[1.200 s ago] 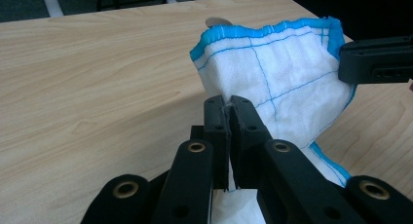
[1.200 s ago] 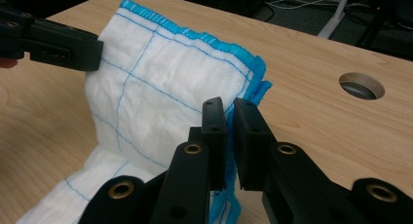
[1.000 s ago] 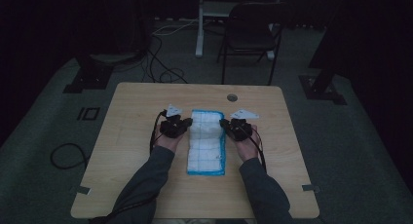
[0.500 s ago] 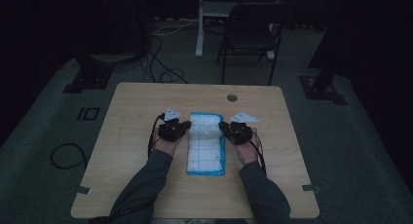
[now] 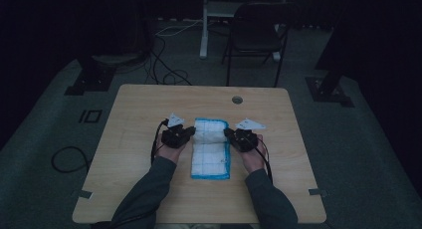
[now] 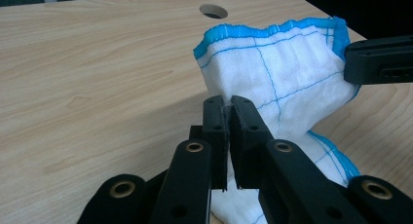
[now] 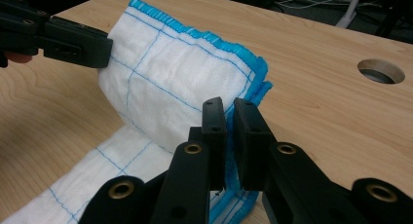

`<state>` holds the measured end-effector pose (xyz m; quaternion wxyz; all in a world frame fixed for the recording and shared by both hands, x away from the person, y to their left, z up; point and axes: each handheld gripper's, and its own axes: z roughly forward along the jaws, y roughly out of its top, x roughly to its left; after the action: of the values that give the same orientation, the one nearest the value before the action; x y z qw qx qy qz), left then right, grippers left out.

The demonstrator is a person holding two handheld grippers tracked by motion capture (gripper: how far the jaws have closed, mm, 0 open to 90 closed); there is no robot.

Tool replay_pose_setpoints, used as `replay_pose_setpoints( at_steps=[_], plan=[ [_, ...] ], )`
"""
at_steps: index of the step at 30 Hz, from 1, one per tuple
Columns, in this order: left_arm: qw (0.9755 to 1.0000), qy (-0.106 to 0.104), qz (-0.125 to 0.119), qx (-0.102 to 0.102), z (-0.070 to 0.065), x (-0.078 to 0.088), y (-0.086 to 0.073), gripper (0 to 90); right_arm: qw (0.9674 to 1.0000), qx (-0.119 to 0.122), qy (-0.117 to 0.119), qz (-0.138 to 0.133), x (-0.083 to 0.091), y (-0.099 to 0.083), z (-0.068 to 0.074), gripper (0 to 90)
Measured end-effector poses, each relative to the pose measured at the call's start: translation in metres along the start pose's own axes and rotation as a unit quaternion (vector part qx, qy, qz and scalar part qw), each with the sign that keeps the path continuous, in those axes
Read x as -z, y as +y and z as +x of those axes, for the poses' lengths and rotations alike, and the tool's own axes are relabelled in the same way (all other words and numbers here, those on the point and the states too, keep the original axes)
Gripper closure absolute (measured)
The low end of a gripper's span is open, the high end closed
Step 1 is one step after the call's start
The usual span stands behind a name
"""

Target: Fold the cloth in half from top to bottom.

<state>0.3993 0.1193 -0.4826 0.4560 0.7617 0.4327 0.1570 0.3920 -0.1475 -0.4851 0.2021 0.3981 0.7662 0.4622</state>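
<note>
A white cloth (image 5: 211, 152) with a blue hem and thin blue grid lines lies lengthwise on the wooden table (image 5: 139, 119). Its far end is lifted and curled back toward the person. My left gripper (image 5: 191, 133) is shut on the cloth's left edge; in the left gripper view its jaws (image 6: 229, 107) pinch the cloth (image 6: 287, 63). My right gripper (image 5: 228, 133) is shut on the right edge; the right gripper view has its jaws (image 7: 229, 109) clamped on the blue hem of the cloth (image 7: 165, 78). The near part of the cloth rests flat.
A round cable hole (image 5: 237, 99) sits near the table's far edge. Behind the table stand a dark chair (image 5: 259, 35) and a white post (image 5: 204, 25). Cables (image 5: 169, 74) lie on the floor, with stand bases to either side.
The cloth's far end has lifted a little and drawn slightly toward the person. Both hands have barely shifted.
</note>
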Motion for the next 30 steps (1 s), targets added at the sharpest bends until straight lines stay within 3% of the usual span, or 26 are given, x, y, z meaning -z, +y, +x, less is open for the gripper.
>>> replay_pose_setpoints(
  at_steps=[13,17,24,30],
  plan=[
    [0.9999,-0.008,-0.002,0.014,-0.003,0.003,-0.010,85.2,1.0000,-0.003,0.002,0.000,0.002,-0.008,0.003,84.6],
    [0.9997,-0.010,-0.003,0.023,-0.003,0.004,-0.012,80.0,1.0000,-0.002,0.002,0.000,0.003,-0.010,0.004,84.7],
    [0.9992,-0.011,-0.019,0.032,-0.002,0.008,-0.005,70.2,1.0000,-0.002,0.003,0.001,0.004,-0.013,0.004,84.7],
    [0.9990,-0.011,-0.031,0.032,-0.003,0.011,0.005,67.1,1.0000,-0.001,0.003,0.000,0.005,-0.015,0.005,84.7]
  ],
)
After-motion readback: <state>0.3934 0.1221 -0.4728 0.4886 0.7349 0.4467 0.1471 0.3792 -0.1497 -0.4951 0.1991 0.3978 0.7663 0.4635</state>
